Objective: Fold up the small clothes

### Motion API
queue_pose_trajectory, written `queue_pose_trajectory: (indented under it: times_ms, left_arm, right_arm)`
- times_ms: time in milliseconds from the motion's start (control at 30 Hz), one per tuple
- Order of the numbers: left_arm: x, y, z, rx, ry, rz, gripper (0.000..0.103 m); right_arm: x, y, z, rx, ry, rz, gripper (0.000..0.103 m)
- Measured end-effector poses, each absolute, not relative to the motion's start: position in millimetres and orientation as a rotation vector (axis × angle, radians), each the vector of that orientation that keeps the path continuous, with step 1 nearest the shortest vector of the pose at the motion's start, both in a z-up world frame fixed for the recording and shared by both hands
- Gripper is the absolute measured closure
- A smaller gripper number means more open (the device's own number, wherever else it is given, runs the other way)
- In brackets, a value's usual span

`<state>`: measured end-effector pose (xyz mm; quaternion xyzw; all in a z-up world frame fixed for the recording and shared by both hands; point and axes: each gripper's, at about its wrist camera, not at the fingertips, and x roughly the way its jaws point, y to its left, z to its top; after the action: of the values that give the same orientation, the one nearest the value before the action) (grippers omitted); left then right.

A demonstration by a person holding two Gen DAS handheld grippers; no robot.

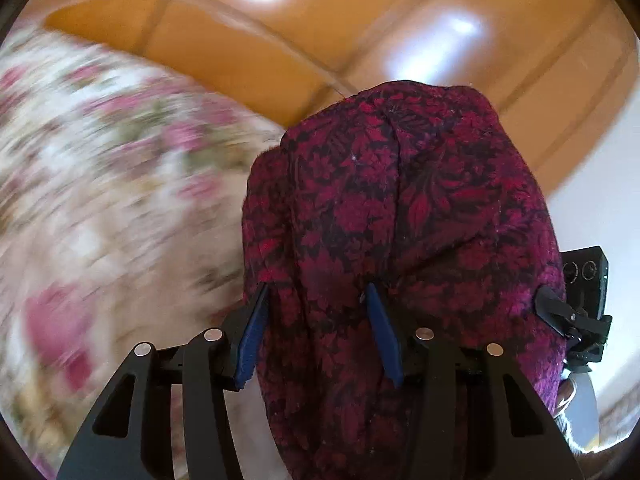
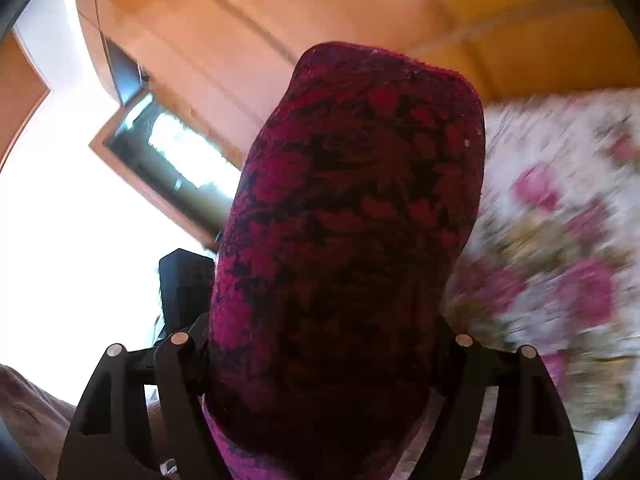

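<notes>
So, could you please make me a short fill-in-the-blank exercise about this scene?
1. The garment has a dark red and ___ leafy pattern.
2. The left gripper has ___ pads on its fingers.
3. The bed cover is printed with pink ___.
4. Behind the garment stands furniture made of glossy ___.

Missing words: black; blue; flowers; wood

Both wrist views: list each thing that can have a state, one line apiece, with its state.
Red-and-black floral garment: lifted off the bed, bunched, draped over both grippers.
Left gripper: part open, cloth between its blue pads.
Right gripper: fingers hidden under the cloth; open or shut cannot be told.
Floral bedspread: spread out, blurred.
Wooden wardrobe: doors shut.
</notes>
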<state>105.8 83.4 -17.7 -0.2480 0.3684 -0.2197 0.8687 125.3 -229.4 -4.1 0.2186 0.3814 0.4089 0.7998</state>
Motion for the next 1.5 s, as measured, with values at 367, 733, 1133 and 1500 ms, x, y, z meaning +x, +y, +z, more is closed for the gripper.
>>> queue_pose_trajectory:
  times_ms: [367,733,1133,1500]
  left_arm:
    - [228.3,-186.8,16.6,-0.103,0.862,-0.702,0.055]
    - [195.1,-230.8,-26.7,0.067,0.901,-0.615,0.055]
    - [171.4,-226.9,-10.9,0.087,0.863,-0.516,0.055]
    - [176.3,-207.5,-22.4,0.046,0.912,-0.452,0.055]
  right_arm:
    - [120.7,-439.1,-24.8,0.648,0.687,0.41,0.029]
    - [59.1,-488.4,-91.9,0.751,0.781,0.188,0.006]
    - [107.8,-430.0,-10.7,0.147,0.75,0.0,0.041]
    - [177.3,-393.6,-59.4,-0.058,0.853,-0.076,0.032]
